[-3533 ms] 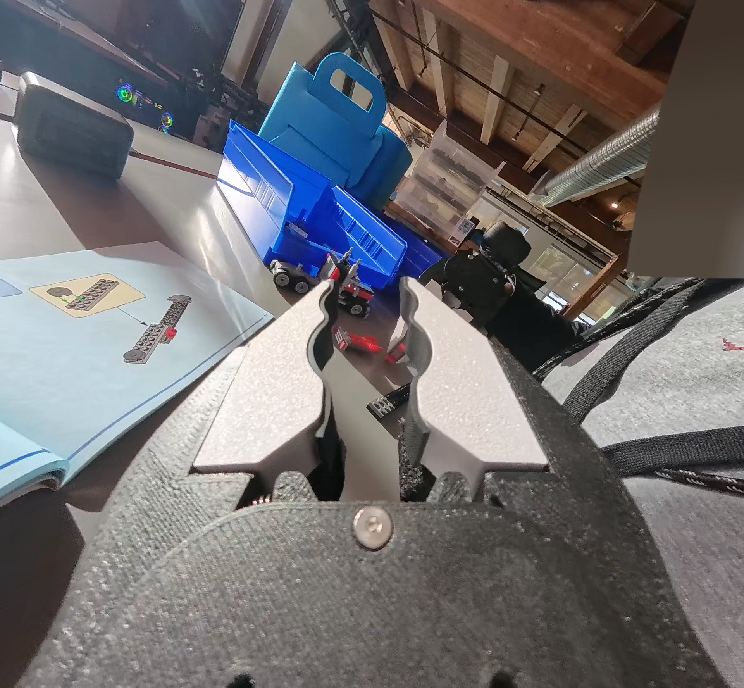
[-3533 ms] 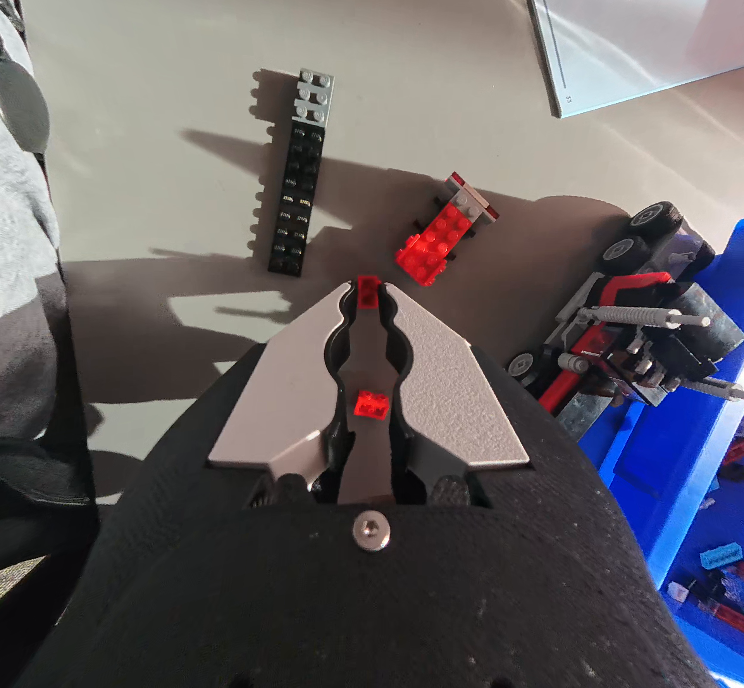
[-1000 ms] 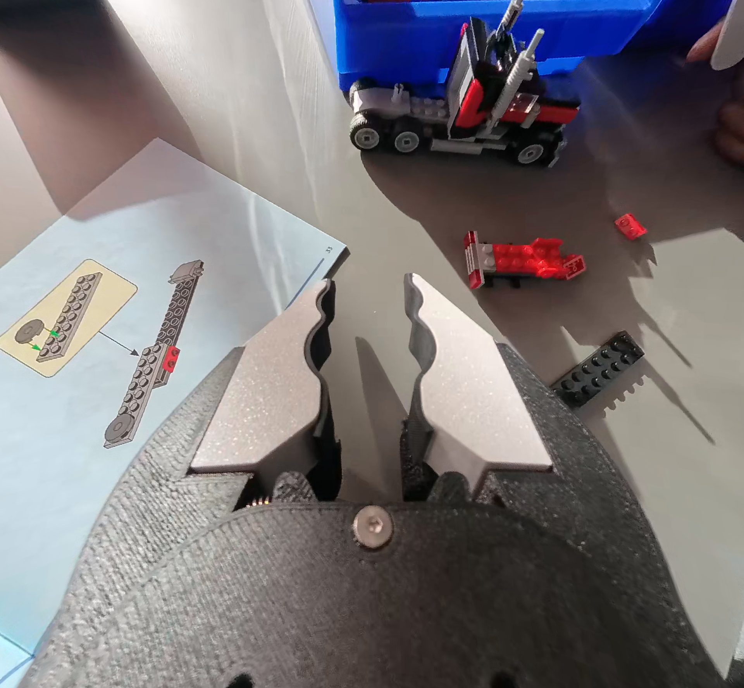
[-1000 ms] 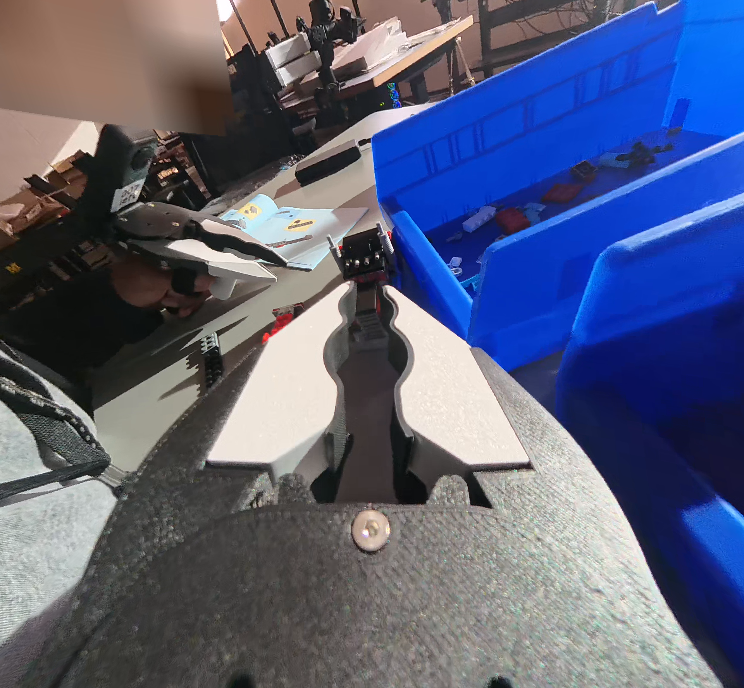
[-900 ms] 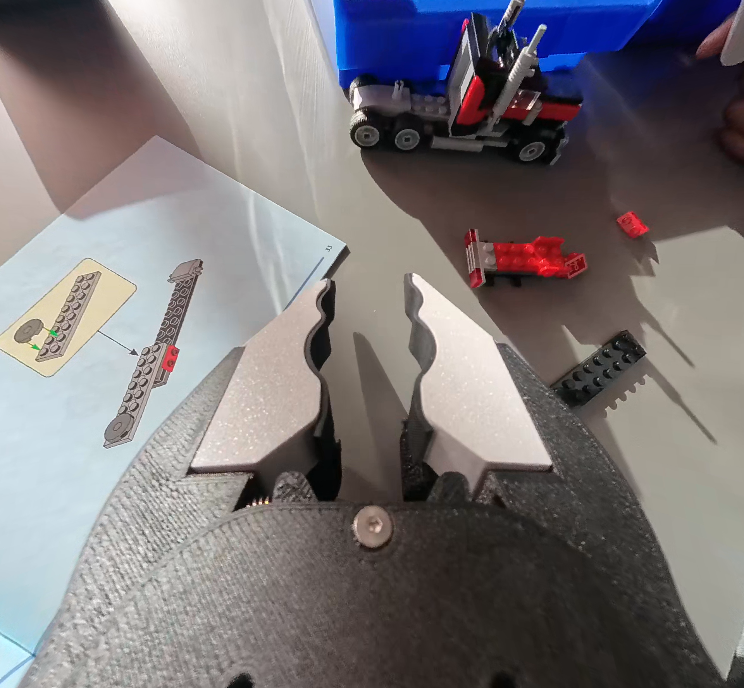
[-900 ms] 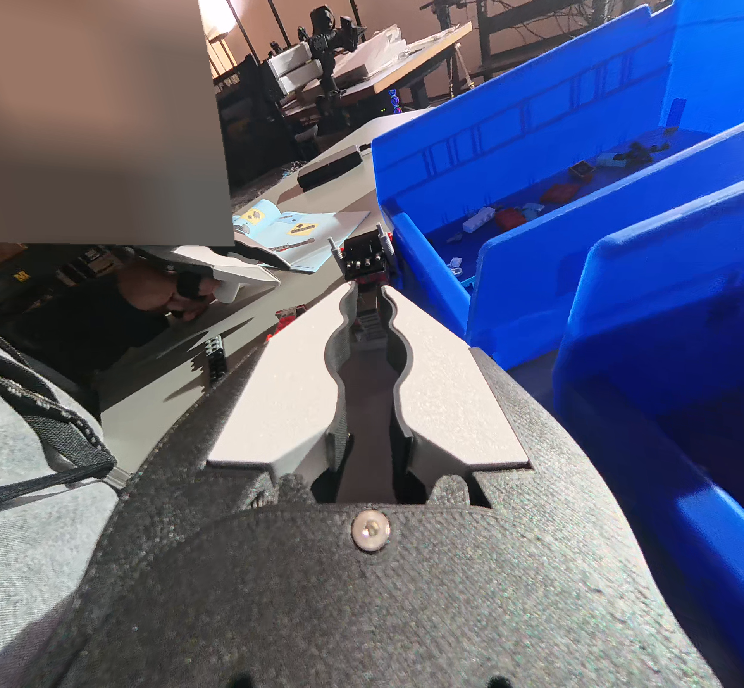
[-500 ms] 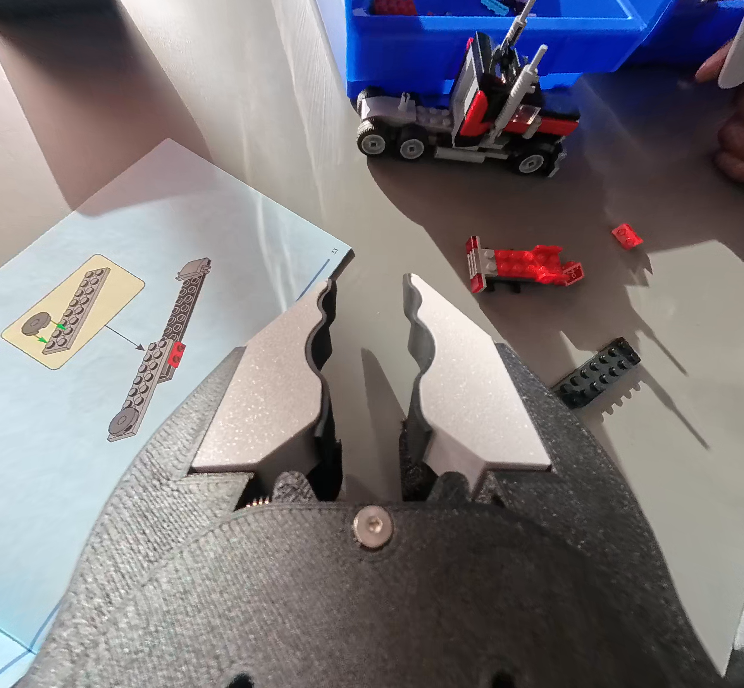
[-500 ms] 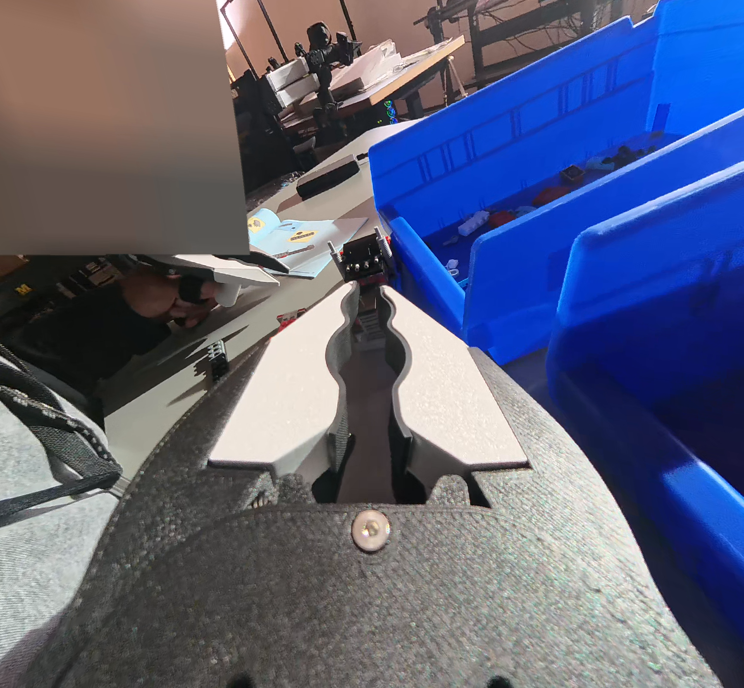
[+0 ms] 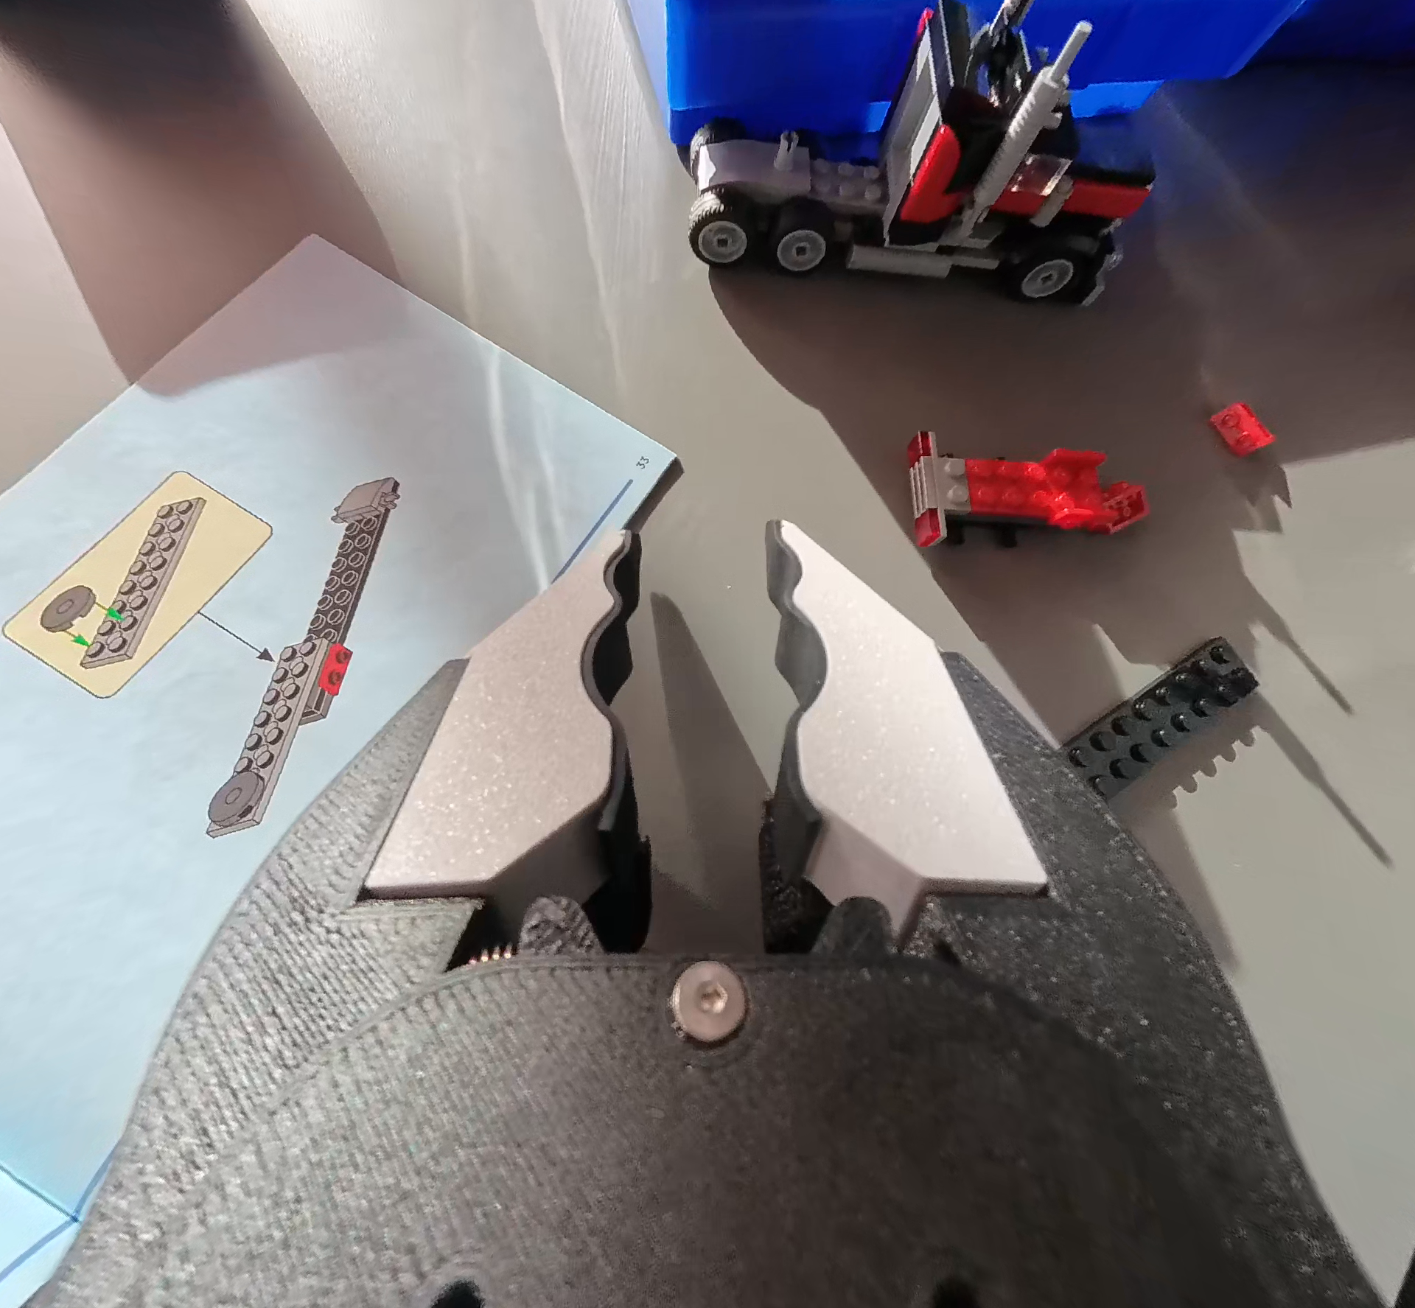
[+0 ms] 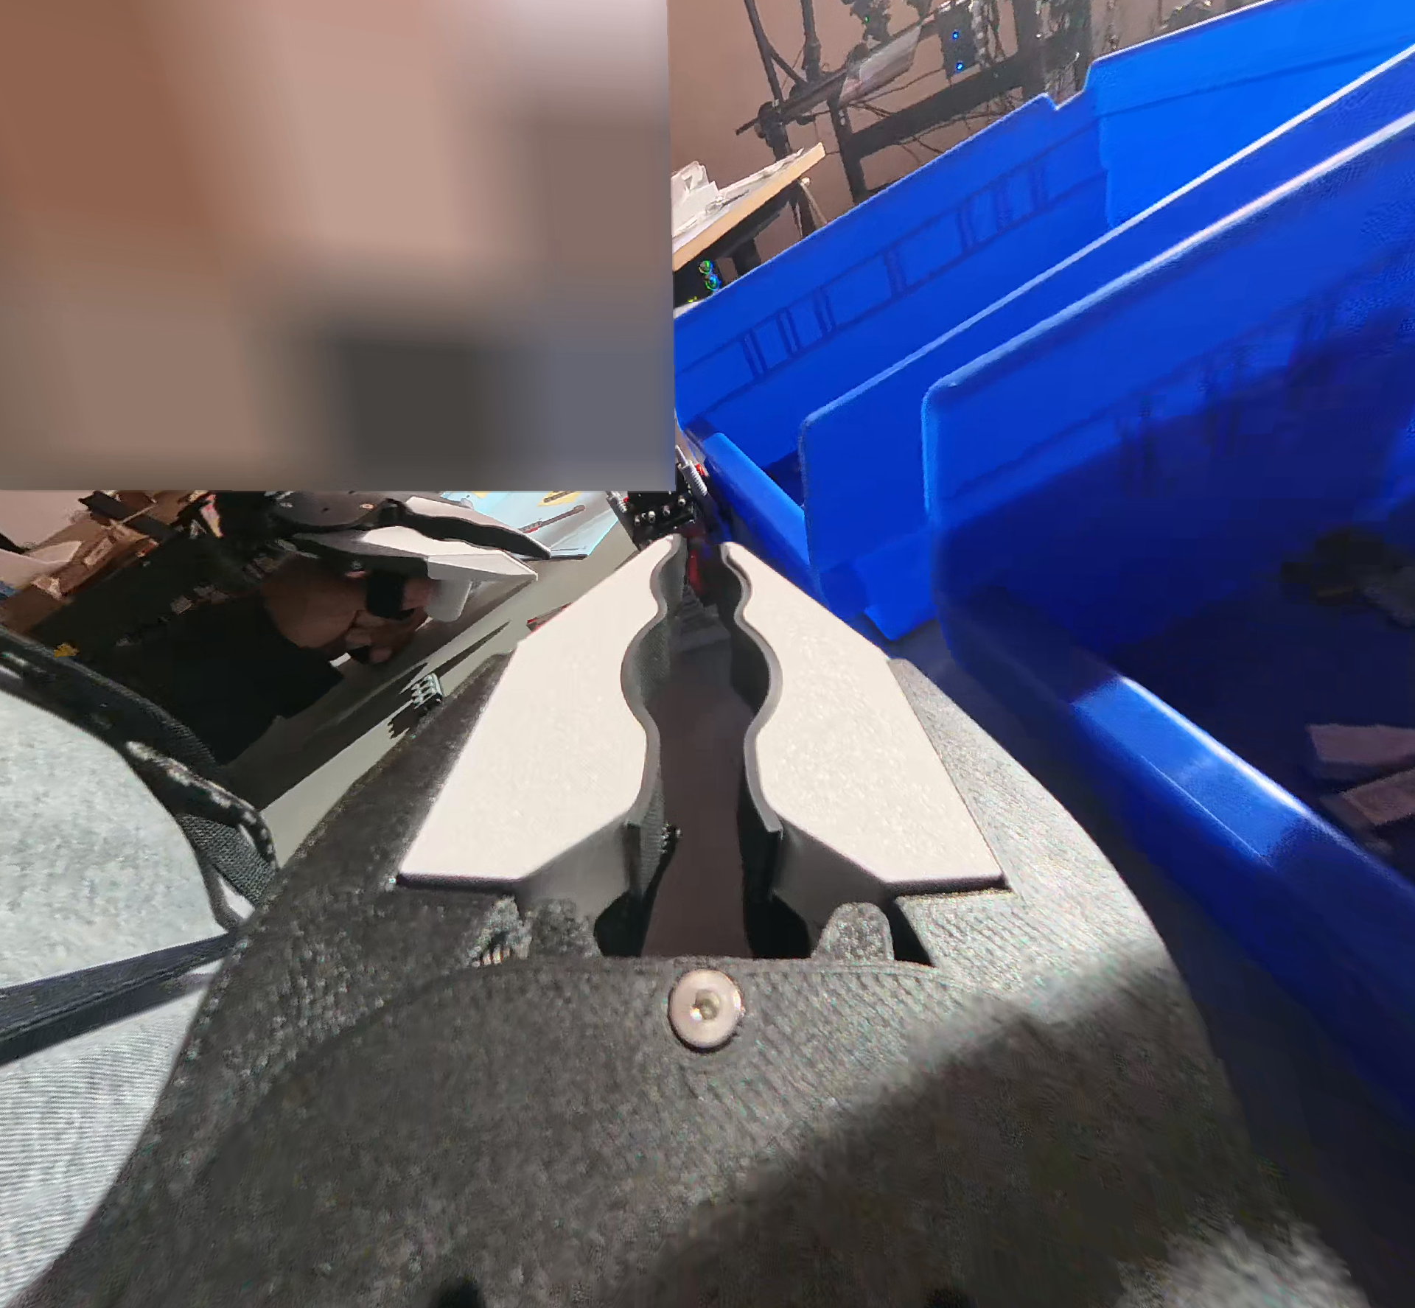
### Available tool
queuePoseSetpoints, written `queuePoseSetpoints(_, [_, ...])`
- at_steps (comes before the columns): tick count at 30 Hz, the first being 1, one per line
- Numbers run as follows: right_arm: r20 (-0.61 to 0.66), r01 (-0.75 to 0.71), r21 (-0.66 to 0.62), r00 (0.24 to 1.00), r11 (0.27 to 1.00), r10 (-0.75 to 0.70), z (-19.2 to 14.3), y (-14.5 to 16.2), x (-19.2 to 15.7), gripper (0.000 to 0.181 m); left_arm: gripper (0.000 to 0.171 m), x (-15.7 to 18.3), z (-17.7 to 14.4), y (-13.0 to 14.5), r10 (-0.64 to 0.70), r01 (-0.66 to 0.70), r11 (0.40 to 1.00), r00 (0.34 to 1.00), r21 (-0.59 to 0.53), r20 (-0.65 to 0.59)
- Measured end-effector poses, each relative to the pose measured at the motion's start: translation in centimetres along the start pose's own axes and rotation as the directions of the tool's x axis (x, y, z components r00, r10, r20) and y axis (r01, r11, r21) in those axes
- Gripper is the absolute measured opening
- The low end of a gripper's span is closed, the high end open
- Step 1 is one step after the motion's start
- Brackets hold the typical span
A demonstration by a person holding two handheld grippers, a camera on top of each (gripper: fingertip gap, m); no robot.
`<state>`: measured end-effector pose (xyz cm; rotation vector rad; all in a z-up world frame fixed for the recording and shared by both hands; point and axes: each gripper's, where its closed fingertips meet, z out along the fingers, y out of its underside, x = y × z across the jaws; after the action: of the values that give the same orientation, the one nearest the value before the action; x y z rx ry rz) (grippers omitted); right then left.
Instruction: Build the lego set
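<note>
In the left wrist view my left gripper [image 9: 700, 544] is open and empty above the table, beside the booklet corner. Ahead lie a red stud assembly [image 9: 1026, 498], a small red brick [image 9: 1242, 429], a long black plate [image 9: 1160, 716] and the red-and-black truck [image 9: 919, 199]. In the right wrist view my right gripper [image 10: 700, 548] is low and level beside the blue bins, jaws held narrowly apart on a small red piece [image 10: 695, 567] at the tips. The truck [image 10: 658, 513] shows just beyond. The left gripper [image 10: 475, 559] and the black plate [image 10: 425, 689] show to the left.
The open instruction booklet [image 9: 268, 582] lies on the left. A blue bin [image 9: 957, 8] with loose bricks stands behind the truck. Blue bins [image 10: 995, 429] fill the right of the right wrist view, the nearest wall [image 10: 1187, 758] close alongside. A person's hand [image 10: 344, 613] holds the left gripper. About 25 centimeters separates my left fingertips from my right. From the left gripper's tips to the long black plate [image 9: 1160, 716] is close to 11 centimeters. Both grippers' tips are roughly 15 centimeters from the small red brick [image 9: 1242, 429].
The right gripper has swung up from looking down at the table to level, then lower and nearer the bins. The left gripper has tilted down over the table and since drifted slightly.
</note>
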<state>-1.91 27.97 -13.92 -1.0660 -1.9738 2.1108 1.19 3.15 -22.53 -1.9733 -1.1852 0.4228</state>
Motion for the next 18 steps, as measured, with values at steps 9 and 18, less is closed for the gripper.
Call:
queuePoseSetpoints(9, [-0.004, -0.035, 0.078, 0.999, 0.996, 0.035, -3.4, -1.4, 1.7, 0.008, 0.035, -0.6, 0.1, 0.0, -0.033, 0.033, 0.999, 0.999, 0.001, 0.033])
queuePoseSetpoints(18, [0.021, -0.063, 0.089, 0.998, 0.994, 0.061, -4.2, -1.6, 2.1, 0.007, 0.035, -0.6, 0.1, -0.1, -0.011, 0.011, 1.0, 0.998, 0.002, 0.057])
